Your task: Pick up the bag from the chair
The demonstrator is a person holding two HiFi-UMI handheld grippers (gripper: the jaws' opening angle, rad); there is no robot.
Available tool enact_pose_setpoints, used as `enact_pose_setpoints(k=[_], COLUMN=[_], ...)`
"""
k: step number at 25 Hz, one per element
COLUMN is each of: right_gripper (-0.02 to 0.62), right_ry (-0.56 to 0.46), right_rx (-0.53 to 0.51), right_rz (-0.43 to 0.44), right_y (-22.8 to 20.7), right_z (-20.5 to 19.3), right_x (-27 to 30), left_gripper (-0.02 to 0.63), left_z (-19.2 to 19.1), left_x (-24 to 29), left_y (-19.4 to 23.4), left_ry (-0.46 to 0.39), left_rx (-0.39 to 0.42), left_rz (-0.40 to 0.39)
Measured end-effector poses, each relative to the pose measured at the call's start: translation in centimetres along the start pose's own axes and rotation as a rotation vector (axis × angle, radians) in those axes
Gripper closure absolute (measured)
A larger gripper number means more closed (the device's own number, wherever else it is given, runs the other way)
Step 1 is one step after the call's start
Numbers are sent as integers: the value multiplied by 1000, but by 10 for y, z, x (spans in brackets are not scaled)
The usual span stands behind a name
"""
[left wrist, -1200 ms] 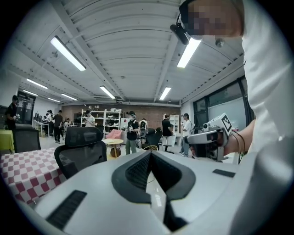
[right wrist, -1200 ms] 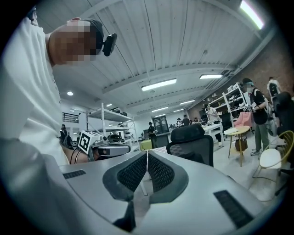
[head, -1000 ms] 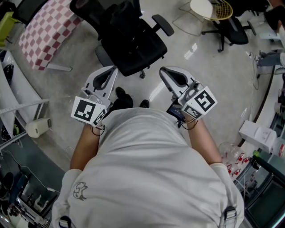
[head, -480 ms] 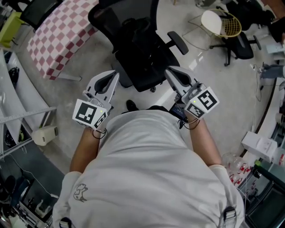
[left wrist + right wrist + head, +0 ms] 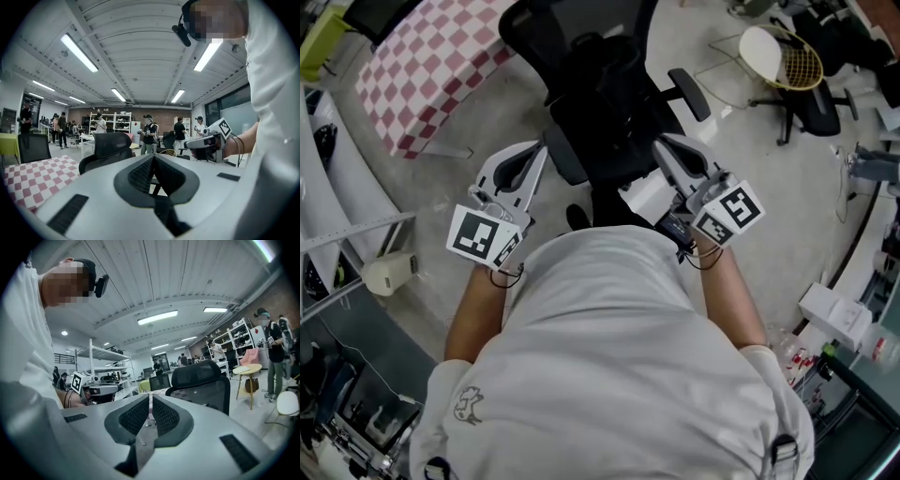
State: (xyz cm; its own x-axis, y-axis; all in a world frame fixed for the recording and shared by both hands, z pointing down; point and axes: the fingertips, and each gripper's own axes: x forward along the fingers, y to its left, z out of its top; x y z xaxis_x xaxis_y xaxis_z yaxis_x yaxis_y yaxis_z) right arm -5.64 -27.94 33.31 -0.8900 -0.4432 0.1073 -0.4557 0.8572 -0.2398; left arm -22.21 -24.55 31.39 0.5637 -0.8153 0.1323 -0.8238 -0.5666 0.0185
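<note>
A black office chair stands straight ahead of me on the grey floor. A dark bulky shape lies on it, likely the bag, but it is hard to tell apart from the black seat and backrest. My left gripper is just left of the seat edge and my right gripper just right of it. Both are held level and point past the chair. The left gripper is shut with nothing in it. The right gripper is shut to a thin slit, also with nothing in it. Neither touches the chair.
A red-and-white chequered table stands at the far left. A white and yellow wire chair and another black chair are at the far right. A white device lies on the floor by metal shelving. Several people stand in the background.
I have come closer to the chair: it has slid down the head view until its seat lies between the two grippers. Both grippers keep their pose.
</note>
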Motion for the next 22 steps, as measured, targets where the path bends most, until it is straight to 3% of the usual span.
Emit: enact_pose_setpoints(k=[6,13,16,22], right_gripper=[560,560,509,483], right_ry=[47,61,99,141], right_rx=[34,64,74,113], right_rz=[45,28,49,64], right_y=[-26,-76,-94,-140], right_z=[-7,-3,-8,-23], right_x=[26,47,59,83], left_gripper=[594,594,595,594], left_z=[-4,-8,-11,-29], left_x=[22,67,88,135], left_y=[21,35,42,62], left_ry=[19,42,50,76], left_rx=[-16,-32,-40,-75], left_rz=[31,22,13,0])
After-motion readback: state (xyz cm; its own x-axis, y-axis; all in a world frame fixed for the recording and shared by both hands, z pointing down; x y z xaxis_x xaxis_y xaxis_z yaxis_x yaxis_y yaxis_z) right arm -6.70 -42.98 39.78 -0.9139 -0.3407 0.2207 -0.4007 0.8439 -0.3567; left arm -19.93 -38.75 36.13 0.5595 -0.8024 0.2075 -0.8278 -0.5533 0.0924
